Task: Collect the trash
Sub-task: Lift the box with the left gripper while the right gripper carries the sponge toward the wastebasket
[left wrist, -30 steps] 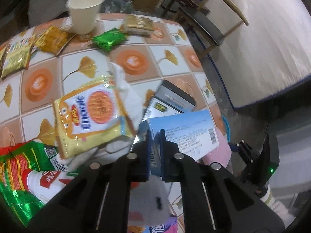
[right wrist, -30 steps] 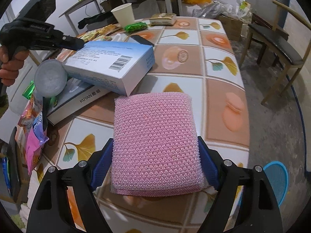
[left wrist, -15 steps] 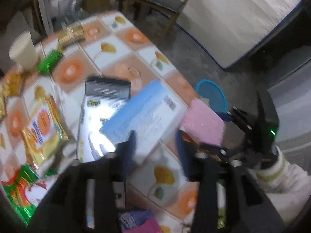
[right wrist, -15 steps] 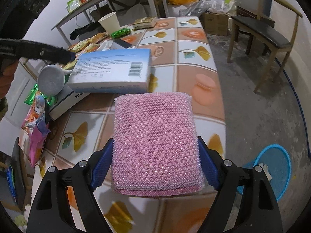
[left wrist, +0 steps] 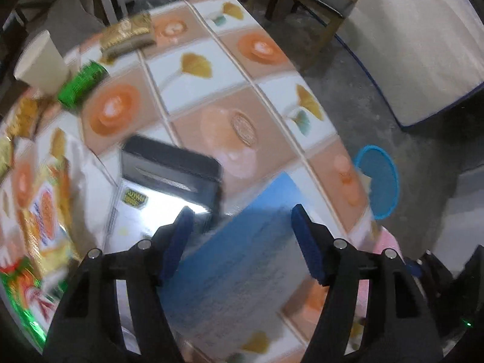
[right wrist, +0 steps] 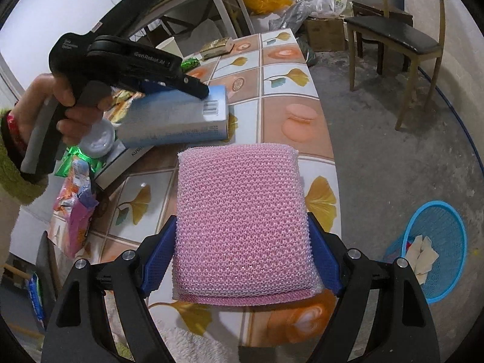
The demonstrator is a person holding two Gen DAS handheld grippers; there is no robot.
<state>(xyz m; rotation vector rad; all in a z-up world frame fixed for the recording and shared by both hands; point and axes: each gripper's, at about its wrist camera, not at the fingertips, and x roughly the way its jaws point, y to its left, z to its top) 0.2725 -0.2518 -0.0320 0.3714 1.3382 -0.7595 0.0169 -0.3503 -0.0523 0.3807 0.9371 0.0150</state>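
overhead, left tongs (left wrist: 242, 242) opening over blue box (left wrist: 236, 260), right tongs (right wrist: 242, 257) gripping pink sponge (right wrist: 242, 220)

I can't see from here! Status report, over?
Left gripper opening over blue cardboard box, pads clear. Right gripper shut on pink mesh sponge. Blue mesh bin on floor, unobstructed.

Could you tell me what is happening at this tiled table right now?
A person is clearing trash with two handheld grippers. The right gripper is clamped on a pink mesh scouring pad near the table's edge, above a blue plastic waste basket on the floor. The left gripper has its jaws opening over a blue cardboard box, pads clear of it.
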